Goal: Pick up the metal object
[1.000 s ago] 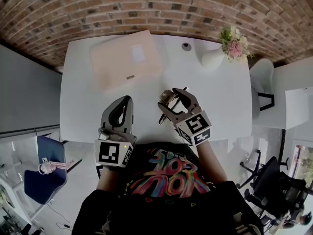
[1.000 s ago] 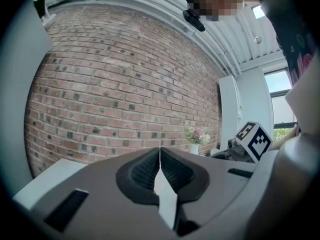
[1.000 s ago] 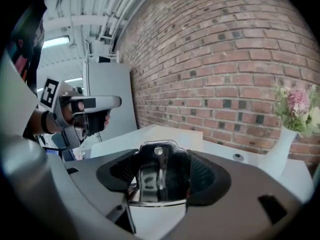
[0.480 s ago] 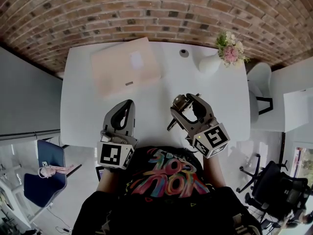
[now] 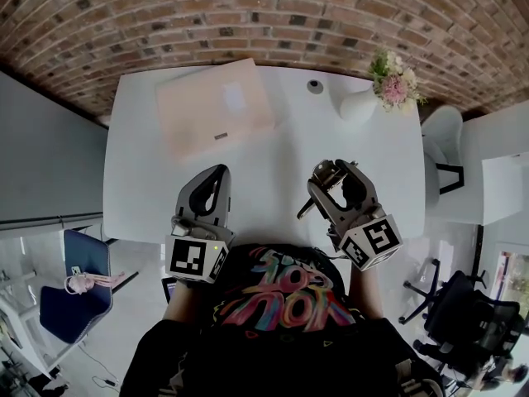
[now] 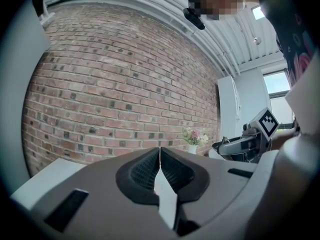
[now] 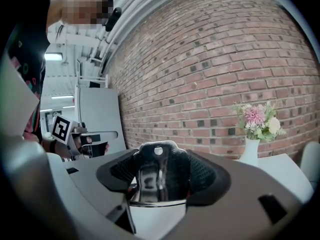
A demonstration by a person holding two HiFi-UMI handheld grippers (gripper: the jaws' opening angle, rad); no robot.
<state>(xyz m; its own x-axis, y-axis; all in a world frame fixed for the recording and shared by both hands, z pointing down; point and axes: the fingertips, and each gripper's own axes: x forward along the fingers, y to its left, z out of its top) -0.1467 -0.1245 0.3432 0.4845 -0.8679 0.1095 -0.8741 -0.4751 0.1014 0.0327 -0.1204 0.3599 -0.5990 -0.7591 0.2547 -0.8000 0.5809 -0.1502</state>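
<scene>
A shiny metal object (image 7: 156, 174) with a small hole near its top sits between the pads of my right gripper (image 7: 159, 170), which is shut on it. From the head view, that right gripper (image 5: 329, 174) hovers above the white table (image 5: 273, 151) at the right, the metal object (image 5: 324, 173) at its tips and a dark handle (image 5: 305, 209) hanging below. My left gripper (image 5: 213, 178) rests at the left, shut with nothing in it; its pads (image 6: 172, 171) meet in the left gripper view.
A pale flat box (image 5: 213, 107) lies at the table's far left. A white vase of pink flowers (image 5: 364, 98) stands at the far right, and a small round object (image 5: 314, 85) is beside it. A brick wall (image 5: 273, 15) runs behind. An office chair (image 5: 467, 313) stands at the right.
My right gripper has carried the metal object to the right and slightly toward the body. The left gripper has stayed where it was.
</scene>
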